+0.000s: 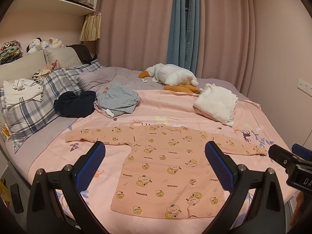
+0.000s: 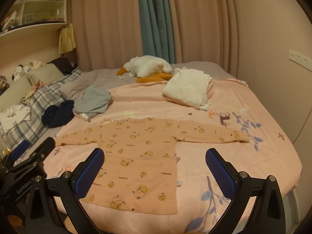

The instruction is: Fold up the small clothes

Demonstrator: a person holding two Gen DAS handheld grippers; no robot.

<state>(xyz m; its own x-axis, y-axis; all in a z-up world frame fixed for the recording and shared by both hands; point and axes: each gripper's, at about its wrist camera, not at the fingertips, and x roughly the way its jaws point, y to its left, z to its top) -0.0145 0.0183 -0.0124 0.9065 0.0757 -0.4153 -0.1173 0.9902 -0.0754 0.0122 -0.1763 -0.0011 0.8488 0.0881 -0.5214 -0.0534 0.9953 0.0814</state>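
**Pink shirt spread flat on the bed, both grippers held above it with fingers apart**

A wide bed (image 1: 48, 152) fills the room, backed by pink curtains (image 1: 136, 23) with a blue curtain (image 1: 183, 25) between them. White shelves (image 1: 58, 2) hang on the wall at the left, above a beige headboard lined with soft toys (image 1: 36, 45). A pink blanket (image 1: 165, 105) printed with deer and leaves covers the near half of the bed; the far half shows grey bedding. Plaid pillows (image 1: 37, 105) lie along the left side with loose clothes on them.

At the far side rests a white goose toy (image 1: 171, 76) with orange feet. Just in front of it sits a stack of white folded clothes (image 1: 216, 101). To the left lie a grey garment (image 1: 117, 99) and, touching it, a dark navy bundle (image 1: 75, 104).

The pink shirt (image 1: 165, 165), printed with yellow cartoon faces, lies flat on the blanket near the front edge, both long sleeves stretched out sideways, collar toward the far side.

The left gripper (image 1: 155, 166) hovers over the shirt's body, its blue-padded fingers (image 1: 90, 167) spread wide and grasping nothing. The right gripper (image 2: 155, 172) hangs over the shirt's right side and hem, fingers (image 2: 220, 172) likewise released and empty. Neither appears to touch the cloth.
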